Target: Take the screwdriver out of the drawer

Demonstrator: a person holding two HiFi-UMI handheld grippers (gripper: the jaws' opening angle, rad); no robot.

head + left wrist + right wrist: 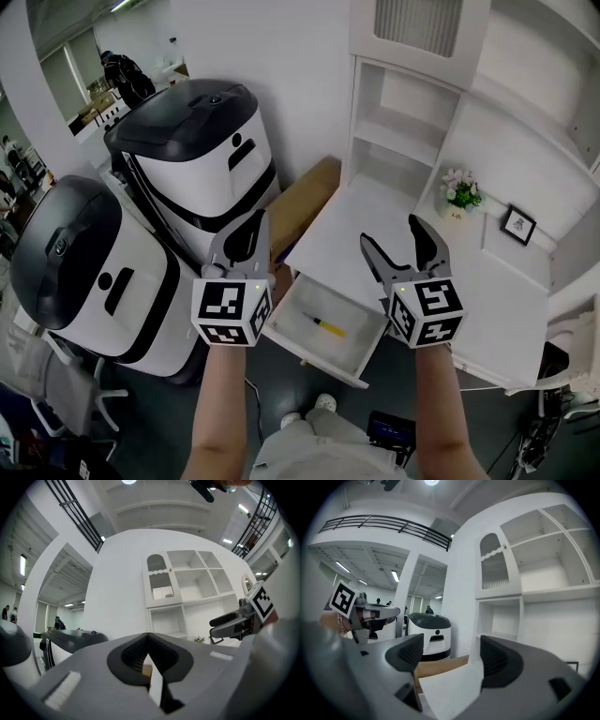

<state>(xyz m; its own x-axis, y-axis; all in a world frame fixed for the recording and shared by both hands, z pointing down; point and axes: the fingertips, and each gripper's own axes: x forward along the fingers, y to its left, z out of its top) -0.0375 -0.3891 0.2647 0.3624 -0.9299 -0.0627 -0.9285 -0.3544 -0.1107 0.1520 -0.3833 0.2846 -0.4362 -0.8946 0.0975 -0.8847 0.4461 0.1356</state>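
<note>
A yellow-handled screwdriver (328, 327) lies in the open white drawer (317, 359) under the desk (356, 225). Both grippers hover level above the drawer, apart from it. My left gripper (251, 228) is over the drawer's left side, its jaws together with nothing between them; its own view shows the tips meeting (148, 641). My right gripper (392, 231) is over the drawer's right side with its jaws wide apart and empty, and in its own view (447, 651) only the desk shows between the pads. Each gripper appears in the other's view: the right one (234, 620) and the left one (370, 613).
Two large white-and-black machines (202, 150) (84, 272) stand at the left. A brown cardboard box (305, 202) leans between them and the desk. A small flower pot (460, 192) and a framed picture (517, 225) sit on the desk at the right. White shelves (403, 122) rise behind.
</note>
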